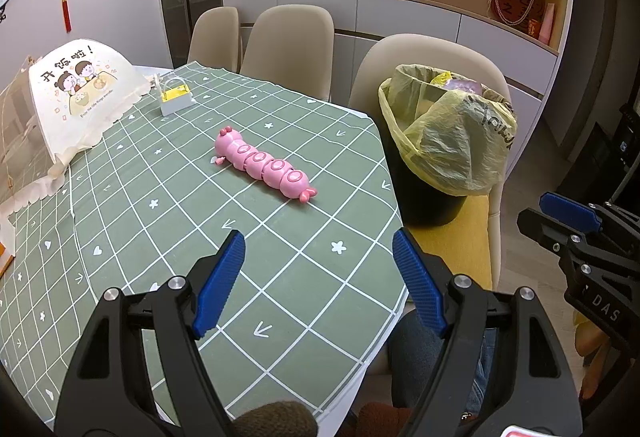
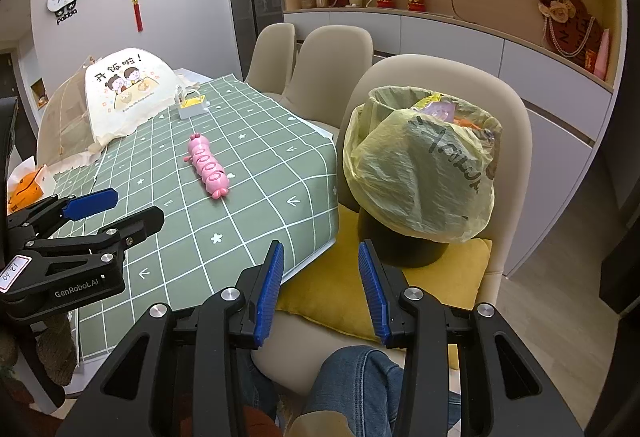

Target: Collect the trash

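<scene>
The left gripper (image 1: 319, 249) stood with its blue pads spread wide and nothing between them, hovering over the near edge of the green checked tablecloth (image 1: 168, 173). The right gripper (image 2: 321, 257) was likewise parted and empty, though by a narrower gap, held above a yellow cushion (image 2: 328, 289) on the seat of a beige chair (image 2: 516, 141) just right of the table. Beyond the left gripper, toward the middle of the cloth, a pink segmented caterpillar toy (image 1: 262, 165) lay lengthwise, clear of both grippers. Farther back on the left sat a small white-and-yellow box (image 1: 175, 97), and at the far left a domed food cover (image 1: 76, 93) printed with cartoon children rested on the table. The trash bin (image 2: 400, 245), a black tub lined with a yellow plastic bag (image 2: 424, 173), stood on the cushion directly beyond the right gripper, close to the table's right edge. Wrappers showed at the bin's mouth; their kind could not be determined. Two further beige chairs stood at the far side, before a shelving unit.
</scene>
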`<act>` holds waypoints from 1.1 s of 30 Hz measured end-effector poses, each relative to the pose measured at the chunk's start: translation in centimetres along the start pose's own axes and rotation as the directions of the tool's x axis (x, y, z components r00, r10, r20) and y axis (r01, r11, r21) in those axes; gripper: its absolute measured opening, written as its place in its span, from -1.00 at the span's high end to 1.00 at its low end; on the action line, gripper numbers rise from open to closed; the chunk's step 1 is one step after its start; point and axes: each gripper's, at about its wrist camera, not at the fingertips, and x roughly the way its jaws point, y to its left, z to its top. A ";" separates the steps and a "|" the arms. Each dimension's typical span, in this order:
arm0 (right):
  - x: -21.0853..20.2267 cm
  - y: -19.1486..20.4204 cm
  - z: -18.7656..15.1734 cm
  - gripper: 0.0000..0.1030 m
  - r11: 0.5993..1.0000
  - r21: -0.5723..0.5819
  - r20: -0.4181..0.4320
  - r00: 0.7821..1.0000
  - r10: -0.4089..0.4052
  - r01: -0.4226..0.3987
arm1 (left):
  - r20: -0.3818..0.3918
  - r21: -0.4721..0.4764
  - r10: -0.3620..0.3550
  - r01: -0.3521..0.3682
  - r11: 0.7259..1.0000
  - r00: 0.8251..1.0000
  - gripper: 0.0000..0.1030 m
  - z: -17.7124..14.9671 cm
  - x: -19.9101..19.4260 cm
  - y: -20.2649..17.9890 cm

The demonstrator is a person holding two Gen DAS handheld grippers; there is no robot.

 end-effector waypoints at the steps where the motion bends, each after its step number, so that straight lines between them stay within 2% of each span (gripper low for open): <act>1: 0.0 0.0 0.0 0.28 1.000 0.001 0.001 1.000 -0.001 0.001 | -0.001 0.000 0.000 0.000 1.000 1.000 -0.40 0.0 0.0 0.0; 27: 0.0 0.0 -0.1 0.28 1.000 0.012 -0.001 1.000 -0.010 0.010 | 0.012 0.026 -0.018 0.018 1.000 1.000 -0.40 -0.1 -0.2 -0.1; 33: 0.3 0.2 0.0 0.28 1.000 0.016 -0.004 1.000 -0.018 0.018 | 0.009 0.030 -0.047 0.047 0.998 0.999 -0.40 0.0 -0.4 0.1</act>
